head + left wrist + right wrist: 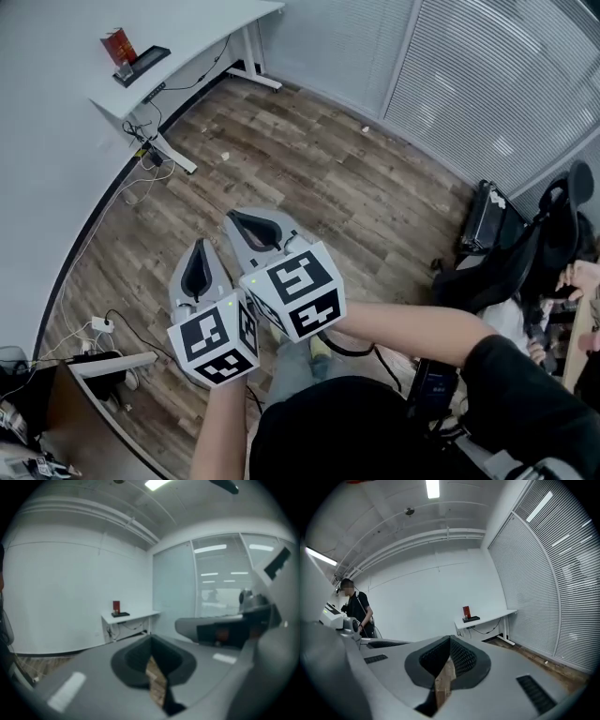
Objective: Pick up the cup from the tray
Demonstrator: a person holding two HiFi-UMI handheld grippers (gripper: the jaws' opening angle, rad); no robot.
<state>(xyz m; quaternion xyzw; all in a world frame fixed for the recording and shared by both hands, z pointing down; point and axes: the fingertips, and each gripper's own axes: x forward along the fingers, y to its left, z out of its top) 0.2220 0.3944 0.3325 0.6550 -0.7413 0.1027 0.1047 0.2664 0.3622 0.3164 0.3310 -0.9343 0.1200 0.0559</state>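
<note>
Grippers side by side, held out over the wooden floor (pixel 309 159); left gripper (pixel 199 251) low on the left, right gripper (pixel 240 221) just beside it and a touch further forward, each with its marker cube (pixel 214 342) facing up at the head camera.

Left gripper view: left gripper (pixel 150 640) has its jaws together at the tips, nothing between them, only a sliver of floor showing through below the pads; the right gripper (pixel 225 627) pokes in on the right side of that view.

Right gripper view: right gripper (pixel 450 640) is closed too, ribbed pads meeting at the tip, nothing caught between them.

Both point across the room at a white table (pixel 187 37) against the far wall; a red box (pixel 119 45) stands on it on a dark flat base, too small to make out further.

Cup and tray: neither shows in any view, so where they sit can't be told.

Blinds (pixel 487 84) run along the right-hand wall; a black chair (pixel 525 253) stands at the right edge; cables (pixel 98 326) trail over the floor at the left; a person in black (pixel 356 609) stands by the wall in the right gripper view.
</note>
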